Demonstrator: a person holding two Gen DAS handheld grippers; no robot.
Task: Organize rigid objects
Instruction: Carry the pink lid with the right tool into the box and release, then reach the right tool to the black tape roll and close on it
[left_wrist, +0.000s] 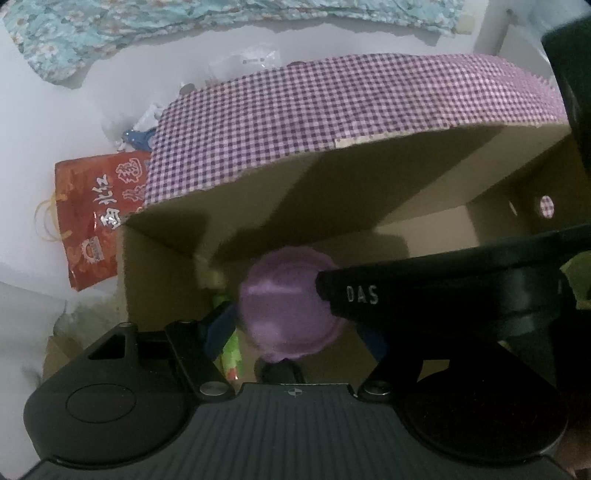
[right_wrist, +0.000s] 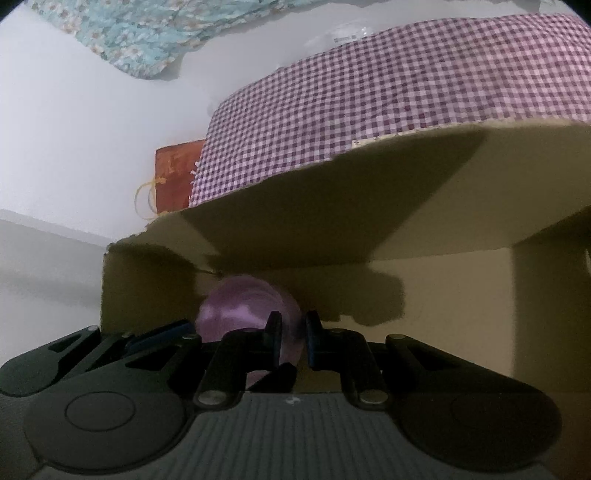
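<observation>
The cardboard box (left_wrist: 369, 192) with its gingham-covered flap (left_wrist: 332, 110) rises ahead of both claws. A red bag (left_wrist: 92, 218) with Chinese characters lies beyond-left. The purple lid (right_wrist: 236, 310) is inside the box. Left gripper (left_wrist: 280, 321): spread wide around the lid. Right gripper (right_wrist: 291, 332): nearly closed, pinching the lid's edge; marked "DAS".

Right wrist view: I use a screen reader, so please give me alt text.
The right gripper, fingers nearly shut, pinches the rim of a purple plate inside an open cardboard box. The box's purple gingham flap stands behind it.
</observation>
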